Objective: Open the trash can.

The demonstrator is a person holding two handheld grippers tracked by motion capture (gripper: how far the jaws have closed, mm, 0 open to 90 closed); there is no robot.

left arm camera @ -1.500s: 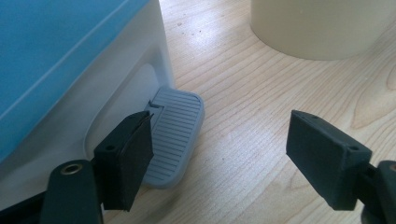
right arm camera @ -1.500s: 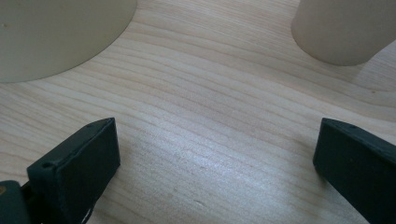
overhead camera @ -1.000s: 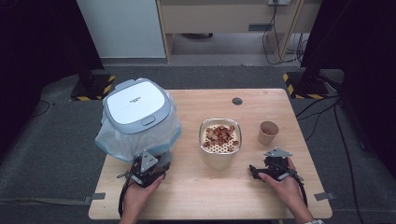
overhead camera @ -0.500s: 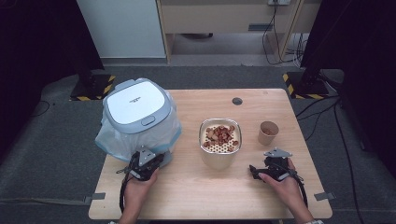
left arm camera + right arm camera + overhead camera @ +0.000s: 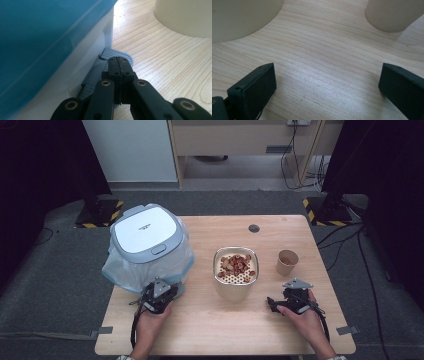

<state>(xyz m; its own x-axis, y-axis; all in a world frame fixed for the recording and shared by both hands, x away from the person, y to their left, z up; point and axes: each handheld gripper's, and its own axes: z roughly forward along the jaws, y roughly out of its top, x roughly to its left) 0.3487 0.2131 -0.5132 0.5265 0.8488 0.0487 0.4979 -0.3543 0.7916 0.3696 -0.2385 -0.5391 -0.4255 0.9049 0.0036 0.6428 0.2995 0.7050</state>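
Note:
A pedal bin (image 5: 149,236) with a white-and-grey lid and a blue bag stands at the table's left. My left gripper (image 5: 159,292) lies at its base with the jaws shut and nothing between them. In the left gripper view the shut tips (image 5: 119,63) sit just over the bin's grey ribbed foot pedal (image 5: 113,53); I cannot tell if they press on it. A cream container (image 5: 236,290) with reddish-brown food on a perforated insert stands mid-table. My right gripper (image 5: 276,303) rests to its right, open, jaws (image 5: 327,82) wide apart over bare wood.
A small paper cup (image 5: 287,261) stands behind the right gripper, also at the upper right (image 5: 390,15) of the right gripper view. The wooden table (image 5: 210,330) has a cable hole (image 5: 254,228) near its far edge. Dark floor surrounds the table.
The left gripper's jaws have closed together, and the hand has shifted slightly at the bin's base. The right hand has stayed put.

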